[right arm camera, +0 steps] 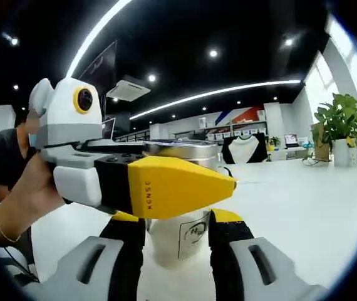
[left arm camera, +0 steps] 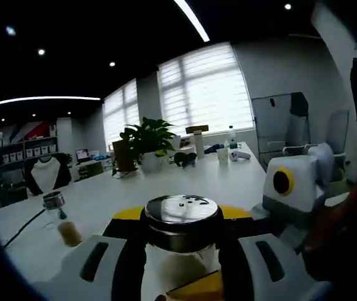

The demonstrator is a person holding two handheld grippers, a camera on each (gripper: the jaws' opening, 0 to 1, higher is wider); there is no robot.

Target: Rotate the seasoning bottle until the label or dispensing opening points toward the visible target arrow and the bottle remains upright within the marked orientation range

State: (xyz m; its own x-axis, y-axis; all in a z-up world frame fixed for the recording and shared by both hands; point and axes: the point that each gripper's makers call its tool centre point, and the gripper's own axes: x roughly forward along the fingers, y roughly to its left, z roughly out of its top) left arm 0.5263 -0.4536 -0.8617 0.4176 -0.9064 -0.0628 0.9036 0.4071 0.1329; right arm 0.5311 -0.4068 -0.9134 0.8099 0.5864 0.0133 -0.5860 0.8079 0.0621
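Gripping seasoning bottle (left arm camera: 181, 235), both hand-held grippers; label facing right hand-held gripper (right arm camera: 177, 251), lid holes facing left hand-held gripper (left arm camera: 181, 263).

Sideways lettering on the left gripper (right arm camera: 225, 182) yellow finger (right arm camera: 172, 186) reads roughly "XENSE" — the seasoning bottle (right arm camera: 180, 235) label is illegible.

Both grippers (right arm camera: 178, 235) (right arm camera: 228, 182) clamp the seasoning bottle (right arm camera: 181, 235).
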